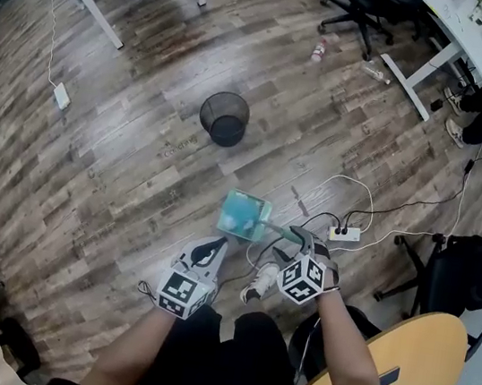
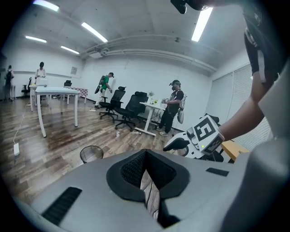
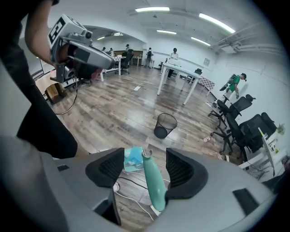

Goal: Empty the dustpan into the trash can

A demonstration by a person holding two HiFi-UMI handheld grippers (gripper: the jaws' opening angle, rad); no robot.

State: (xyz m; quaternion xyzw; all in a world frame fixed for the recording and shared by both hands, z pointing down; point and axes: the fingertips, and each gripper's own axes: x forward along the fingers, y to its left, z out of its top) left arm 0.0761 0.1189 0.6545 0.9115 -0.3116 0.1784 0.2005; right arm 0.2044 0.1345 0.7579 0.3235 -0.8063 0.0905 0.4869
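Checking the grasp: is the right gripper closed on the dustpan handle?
Open: the right gripper has its jaws wide apart, the dustpan handle lying between them.

A teal dustpan (image 1: 243,214) is seen with its pan end pointed toward the trash can (image 1: 225,118) and its long handle trailing back, and something pale is spotted inside it. The trash can, a black mesh one, is stood upright and open on the wood floor (image 1: 136,170), well apart from the dustpan.
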